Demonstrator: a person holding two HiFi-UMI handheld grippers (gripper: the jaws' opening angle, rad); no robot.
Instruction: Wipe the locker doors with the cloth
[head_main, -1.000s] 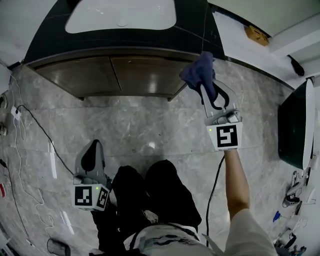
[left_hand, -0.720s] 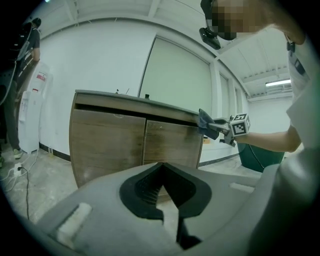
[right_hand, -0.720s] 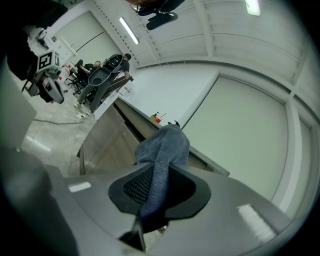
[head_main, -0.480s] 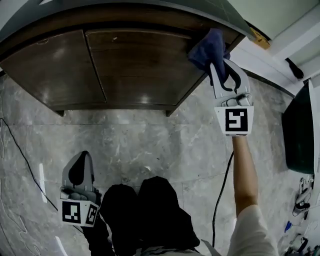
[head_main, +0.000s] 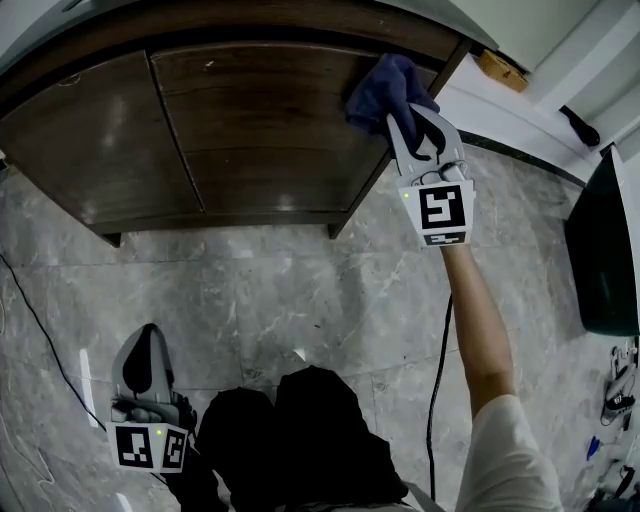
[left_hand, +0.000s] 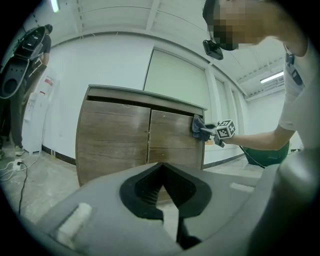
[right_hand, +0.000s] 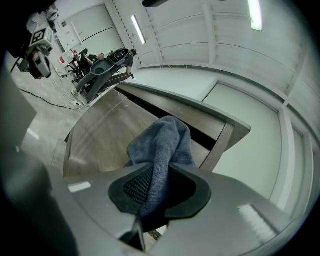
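blue cloth (head_main: 385, 90), clamped in my right gripper (head_main: 408, 120), has come down and now seems pressed to the right locker door (head_main: 270, 130) at its top corner, so wiping can start; my left gripper (head_main: 140, 362) hangs closed, empty.

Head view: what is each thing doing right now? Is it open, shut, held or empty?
Cloth: bunched up, held, at the right door's top corner.
Right hand-held gripper: shut on the cloth.
Left hand-held gripper: shut, empty, low over the floor.
Left door: shut.
Right door: shut.
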